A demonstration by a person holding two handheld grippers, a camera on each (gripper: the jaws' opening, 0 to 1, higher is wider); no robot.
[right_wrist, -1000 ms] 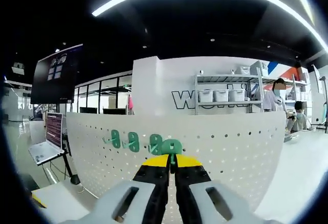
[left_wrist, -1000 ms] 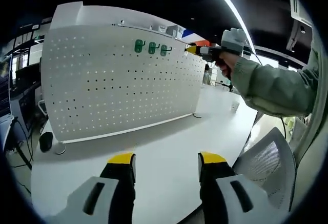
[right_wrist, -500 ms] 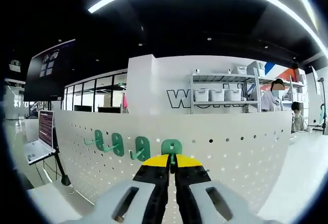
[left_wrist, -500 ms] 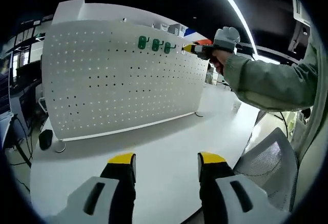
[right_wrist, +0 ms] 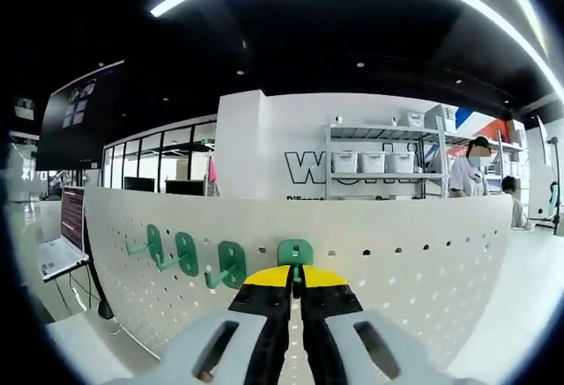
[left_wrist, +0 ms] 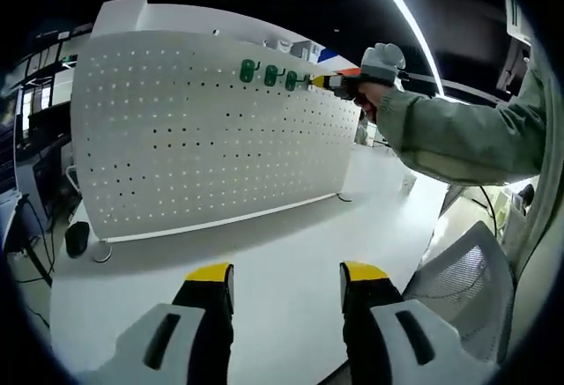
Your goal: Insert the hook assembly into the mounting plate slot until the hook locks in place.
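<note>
In the left gripper view I see my left tool (left_wrist: 286, 281) low over the white surface (left_wrist: 291, 244), its yellow-tipped jaws standing wide apart with nothing between them. Ahead of it stands the white pegboard (left_wrist: 194, 129), upright on the surface, and three green hooks (left_wrist: 267, 74) sit in a row along its top edge. My right tool (left_wrist: 328, 83) reaches in from the right, held in a gloved hand (left_wrist: 379, 63) on a green sleeve (left_wrist: 458, 138), with its yellow tip just beside the last of those hooks at the board's upper edge. A mesh-backed chair (left_wrist: 458, 279) sits off the surface at the lower right. In the right gripper view my right tool (right_wrist: 295, 275) has its jaws drawn close together, pinching the stem of a green hook assembly (right_wrist: 295, 253) whose plate lies up against the pegboard (right_wrist: 397, 262) near its top rim. Three more green hooks (right_wrist: 185, 253) hang on the board in a line to the left. I cannot tell whether the held hook is locked in its slot. Beyond the board are shelves with bins (right_wrist: 379, 163).
</note>
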